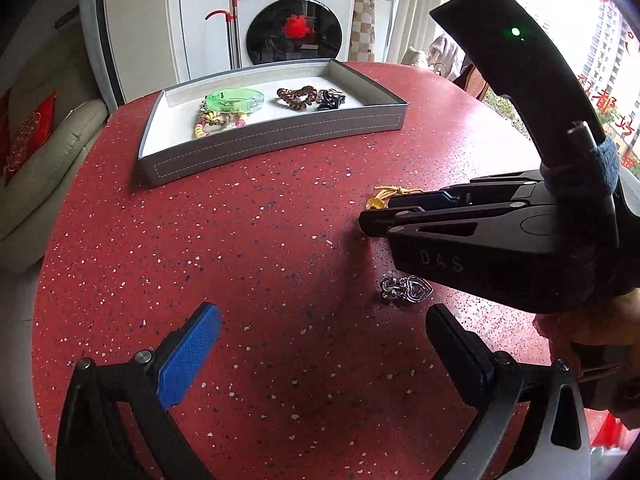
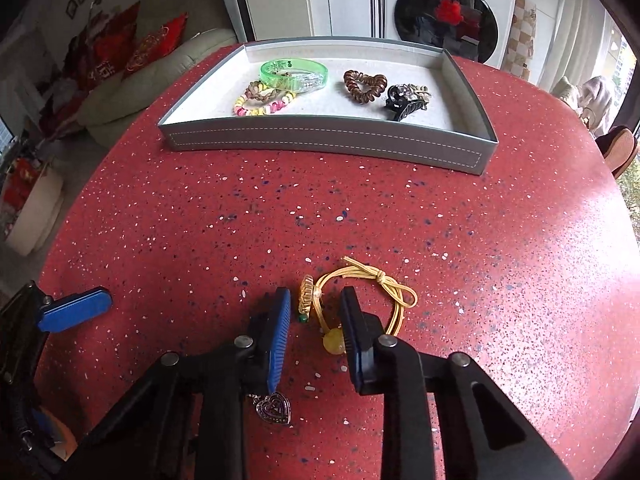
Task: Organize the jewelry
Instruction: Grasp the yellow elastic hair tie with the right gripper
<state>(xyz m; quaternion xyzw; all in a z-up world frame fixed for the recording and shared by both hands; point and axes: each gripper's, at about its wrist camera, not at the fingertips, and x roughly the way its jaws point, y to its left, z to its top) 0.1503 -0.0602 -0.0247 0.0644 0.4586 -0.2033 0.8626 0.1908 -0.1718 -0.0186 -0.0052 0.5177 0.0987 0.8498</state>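
A gold cord bracelet [image 2: 360, 300] with beads lies on the red table. My right gripper [image 2: 316, 320] is open with its jaws on either side of the bracelet's left part, not closed on it. It also shows in the left wrist view [image 1: 372, 216], covering most of the bracelet [image 1: 384, 194]. A silver heart pendant [image 2: 274, 408] lies under the right gripper; it also shows in the left wrist view [image 1: 406, 289]. My left gripper [image 1: 320, 344] is open and empty, low over the table. The grey tray [image 2: 328, 140] holds a green bangle [image 2: 294, 74], a bead bracelet [image 2: 264, 100], a brown coil tie [image 2: 364, 84] and a black clip [image 2: 404, 100].
The grey tray [image 1: 276, 140] stands at the far side of the red speckled table [image 1: 240, 260]. A washing machine [image 1: 294, 20] stands behind it. A sofa [image 1: 36, 160] with red cushions is to the left. The table edge curves off at right, near a window.
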